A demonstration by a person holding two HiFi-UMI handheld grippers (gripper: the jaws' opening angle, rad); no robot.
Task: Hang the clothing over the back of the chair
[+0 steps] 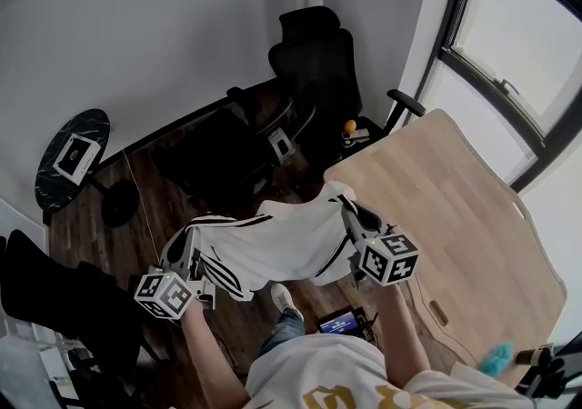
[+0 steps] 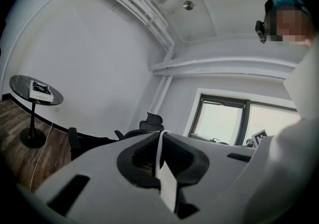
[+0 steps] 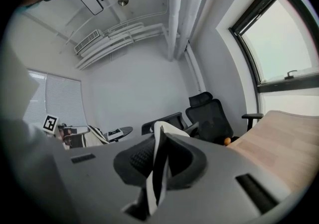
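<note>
Jaws, both pairs: pressed together, each pinching an edge of the white, black-striped fabric garment [image 1: 273,242]. It hung stretched in the air between left gripper [image 1: 188,257] and right gripper [image 1: 353,216], beside the pale wooden counter [image 1: 473,207]. Black high-backed office chair [image 1: 314,71]: well apart, ahead. Handling judged: firm pinches required, with the cloth carried taut and level, then lifted clear above the backrest before lowering.
</note>
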